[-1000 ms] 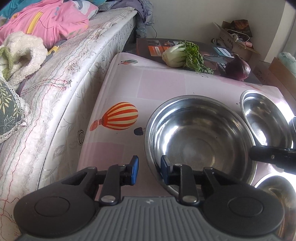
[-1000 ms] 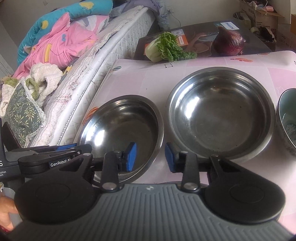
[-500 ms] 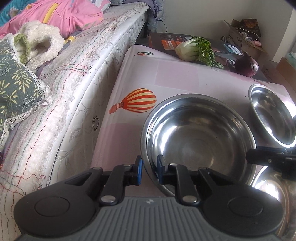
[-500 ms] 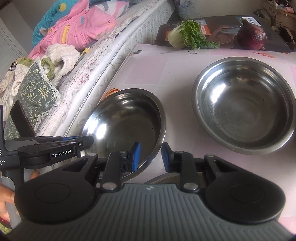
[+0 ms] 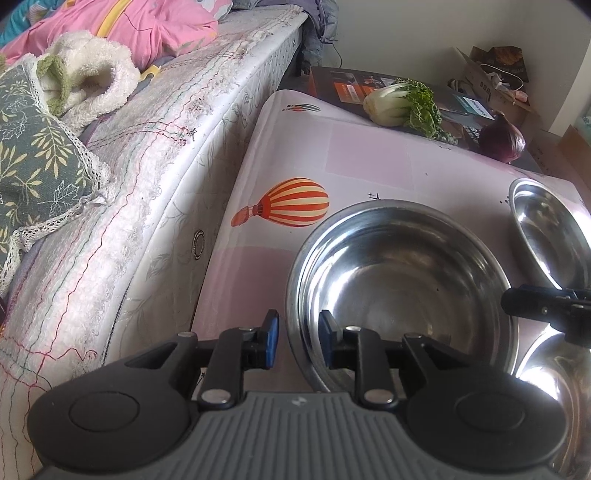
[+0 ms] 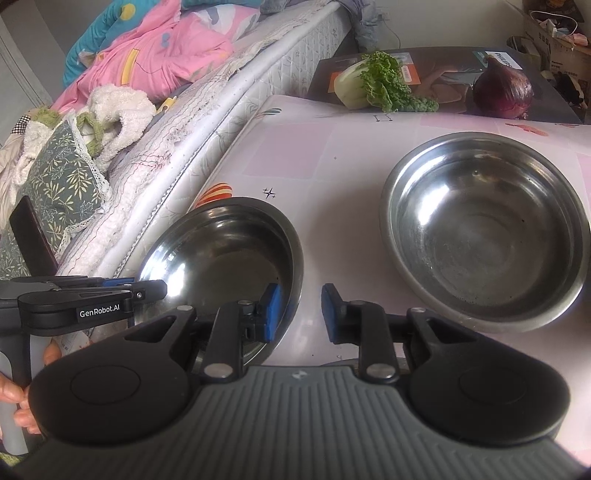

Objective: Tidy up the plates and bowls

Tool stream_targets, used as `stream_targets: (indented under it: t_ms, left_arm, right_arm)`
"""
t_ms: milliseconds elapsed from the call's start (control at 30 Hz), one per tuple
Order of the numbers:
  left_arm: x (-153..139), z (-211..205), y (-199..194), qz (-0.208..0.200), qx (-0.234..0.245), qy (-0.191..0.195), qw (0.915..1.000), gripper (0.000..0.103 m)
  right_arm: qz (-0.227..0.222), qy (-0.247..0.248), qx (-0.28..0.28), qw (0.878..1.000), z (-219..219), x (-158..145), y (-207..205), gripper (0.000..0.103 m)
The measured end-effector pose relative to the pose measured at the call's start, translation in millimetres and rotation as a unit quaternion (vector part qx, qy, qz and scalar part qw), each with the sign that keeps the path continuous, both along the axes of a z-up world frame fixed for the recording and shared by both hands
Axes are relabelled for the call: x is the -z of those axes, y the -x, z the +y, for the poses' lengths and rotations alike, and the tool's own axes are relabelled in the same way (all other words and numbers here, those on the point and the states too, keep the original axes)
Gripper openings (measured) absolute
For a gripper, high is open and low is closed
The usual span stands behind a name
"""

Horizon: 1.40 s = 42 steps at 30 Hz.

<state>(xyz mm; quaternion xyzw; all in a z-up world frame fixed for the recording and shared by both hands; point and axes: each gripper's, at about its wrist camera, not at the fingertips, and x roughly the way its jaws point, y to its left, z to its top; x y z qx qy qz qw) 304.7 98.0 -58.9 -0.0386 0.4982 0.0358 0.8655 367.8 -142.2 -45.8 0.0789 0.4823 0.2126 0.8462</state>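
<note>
Left gripper (image 5: 299, 338) angled down at the near left corner of the table (image 5: 332, 155), jaws opening, blue pads apart with the rim of the near steel bowl (image 5: 402, 280) standing between them and no pad seen pressing on it. Seen from the right wrist, gripped at its handle by a hand (image 6: 14, 398) at the far left edge.

Far left: mattress (image 5: 166, 184) hard against the table's side, carrying a leaf-print cushion (image 5: 33, 166), a white fleece bundle (image 5: 88, 77) and pink bedding (image 5: 147, 26). Next, pink tablecloth with a striped balloon print (image 5: 291, 202), just beside the near steel bowl's far-left rim. Bowl itself upright, empty, close to the table's left edge.

Beyond the table's far edge, on a dark box (image 5: 332, 79): bok choy (image 5: 402, 101), then a red onion (image 5: 502, 142) to its right, both well apart from the bowls.

Right of the near bowl: right gripper (image 6: 301, 314), jaws closing, pads not together, the near bowl's right rim lined up with the gap, left pad over the bowl's inside, right pad over bare cloth; contact not visible. Further right, second steel bowl (image 5: 546, 236), upright and empty, apart from the first. Nearest at lower right, third steel bowl (image 5: 554, 369), mostly cut off by the frame, close beside the near bowl.
</note>
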Motion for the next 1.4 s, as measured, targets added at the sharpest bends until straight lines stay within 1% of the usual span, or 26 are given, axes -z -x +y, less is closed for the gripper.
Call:
stream_targets:
  t_ms: [33, 100, 233, 433, 500, 567, 767, 867, 967, 1333, 1400]
  left_arm:
    - [1, 0, -1, 0.001, 0.0, 0.002, 1.0, 0.024]
    - [1, 0, -1, 0.004, -0.001, 0.007, 1.0, 0.02]
    - [-1, -2, 2, -0.001, 0.002, 0.002, 1.0, 0.02]
    - [6, -3, -3, 0.019, 0.005, 0.001, 0.9998, 0.02]
    - [8, -6, -4, 0.024, 0.006, -0.004, 0.9997, 0.023]
    - [7, -7, -3, 0.024, 0.003, -0.009, 0.9997, 0.023]
    - [-4, 1, 3, 0.012, -0.007, 0.004, 0.9999, 0.023]
    - [0, 2, 1, 0.019, -0.009, -0.002, 0.9998, 0.023]
    - [8, 3, 1, 0.032, -0.011, 0.002, 0.9994, 0.023]
    - [11, -1, 5, 0.035, -0.001, -0.004, 0.9994, 0.025]
    - [11, -2, 5, 0.036, -0.001, -0.007, 0.9993, 0.027]
  right_arm:
    - [0.001, -0.001, -0.002, 1.0, 2, 0, -1, 0.019]
    - [0.001, -0.004, -0.006, 1.0, 5, 0, -1, 0.014]
    - [-0.008, 0.004, -0.006, 1.0, 8, -2, 0, 0.014]
    - [-0.003, 0.003, -0.005, 1.0, 10, 1, -3, 0.013]
    - [-0.002, 0.003, -0.004, 1.0, 12, 2, -3, 0.014]
    - [-0.003, 0.002, -0.003, 1.0, 13, 0, -3, 0.014]
    - [-0.015, -0.01, -0.009, 1.0, 13, -10, -2, 0.014]
    - [-0.012, -0.005, -0.011, 1.0, 17, -6, -3, 0.014]
    - [-0.004, 0.0, -0.012, 1.0, 19, 1, -3, 0.014]
    - [0.001, 0.009, -0.016, 1.0, 24, 6, 1, 0.014]
    - [-0.001, 0.012, -0.017, 1.0, 26, 5, 2, 0.015]
